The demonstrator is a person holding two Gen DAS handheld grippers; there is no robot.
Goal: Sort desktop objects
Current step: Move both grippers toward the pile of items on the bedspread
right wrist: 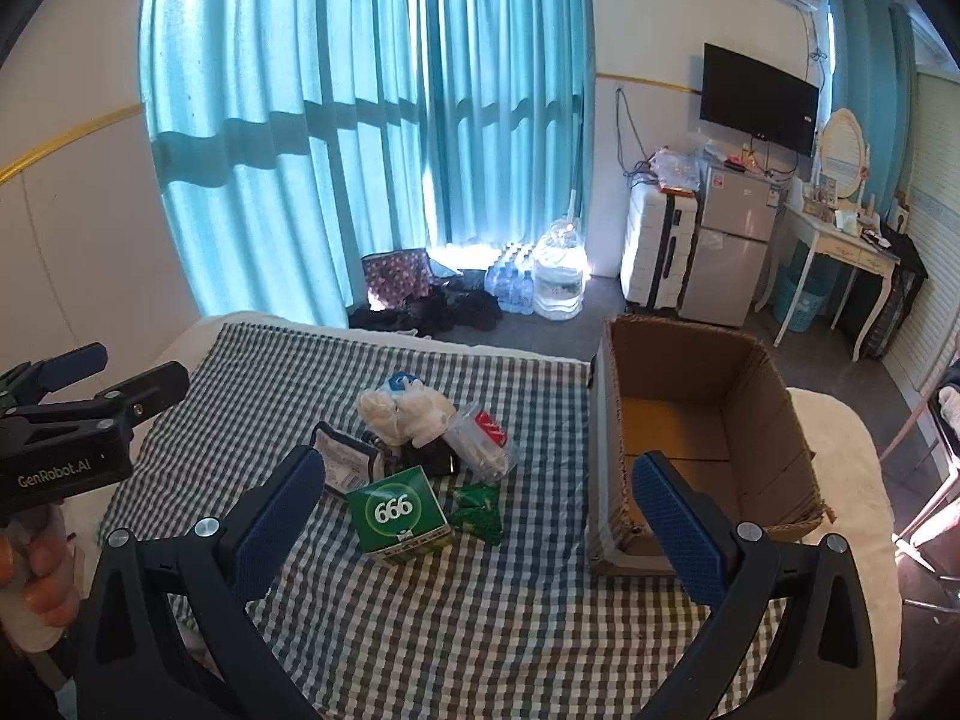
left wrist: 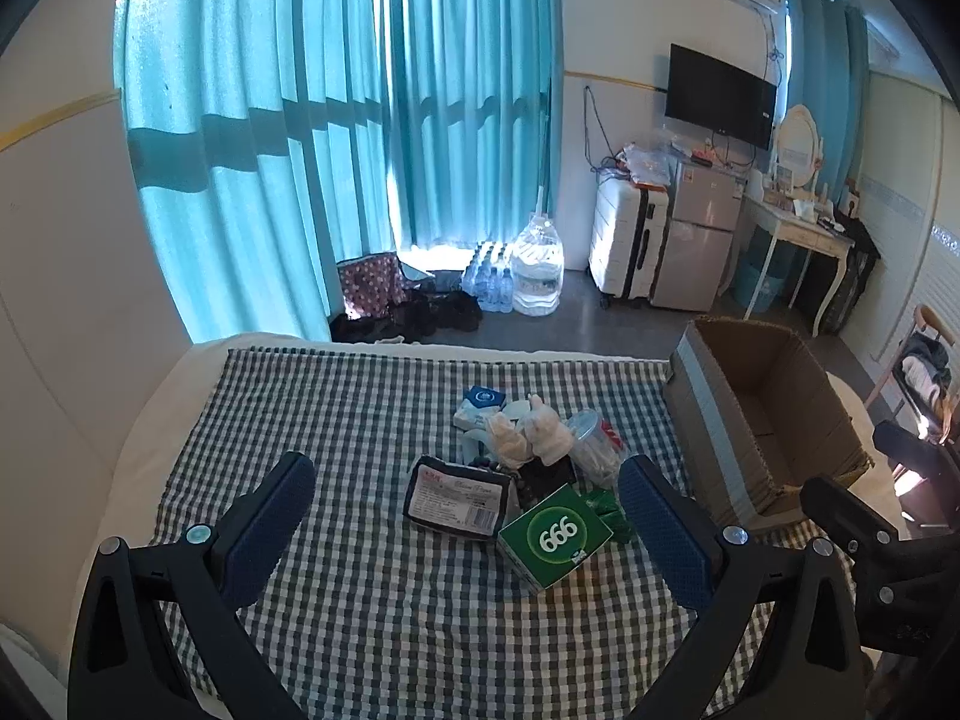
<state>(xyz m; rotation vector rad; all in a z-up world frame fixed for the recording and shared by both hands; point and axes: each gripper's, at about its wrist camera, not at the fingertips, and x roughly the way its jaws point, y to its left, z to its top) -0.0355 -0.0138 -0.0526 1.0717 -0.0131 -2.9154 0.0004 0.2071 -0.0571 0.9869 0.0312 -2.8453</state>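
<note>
Both grippers, left (left wrist: 465, 501) and right (right wrist: 480, 495), hovered wide-fingered (holding nothing) over the clutter near a cardboard box (right wrist: 690, 420).

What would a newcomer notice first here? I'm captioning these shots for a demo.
Probably the green 666 box, nearest of a small heap in the middle of the checked cloth. Next, the open cardboard box standing empty at the cloth's right edge. Behind it all hang bright teal curtains, sunlit from the window.
</note>
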